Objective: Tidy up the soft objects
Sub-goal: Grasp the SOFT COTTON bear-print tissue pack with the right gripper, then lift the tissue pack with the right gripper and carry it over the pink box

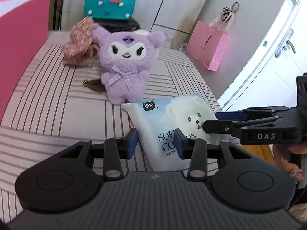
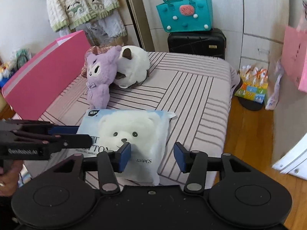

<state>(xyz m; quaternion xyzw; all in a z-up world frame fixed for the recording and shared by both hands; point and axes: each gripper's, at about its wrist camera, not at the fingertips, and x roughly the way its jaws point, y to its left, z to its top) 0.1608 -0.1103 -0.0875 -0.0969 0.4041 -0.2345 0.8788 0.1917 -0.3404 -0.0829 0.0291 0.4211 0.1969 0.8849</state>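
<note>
A pale blue soft tissue pack with a white bear print (image 1: 170,126) (image 2: 132,134) lies at the near edge of the striped bed (image 1: 57,99) (image 2: 191,95). My left gripper (image 1: 157,143) is open, its blue pads either side of the pack's near corner. My right gripper (image 2: 152,157) is open over the pack's right edge; it shows from the side in the left wrist view (image 1: 211,121). A purple plush doll (image 1: 124,61) (image 2: 99,72) sits farther back, beside a white cat plush (image 2: 134,67) and a pink floral cloth (image 1: 80,44).
A pink box (image 1: 21,44) (image 2: 46,76) lines the bed's left side. A teal bag (image 1: 111,2) (image 2: 186,13) sits on a black suitcase (image 2: 197,42) behind the bed. A pink paper bag (image 1: 209,46) hangs at right. Wood floor (image 2: 249,134) lies right of the bed.
</note>
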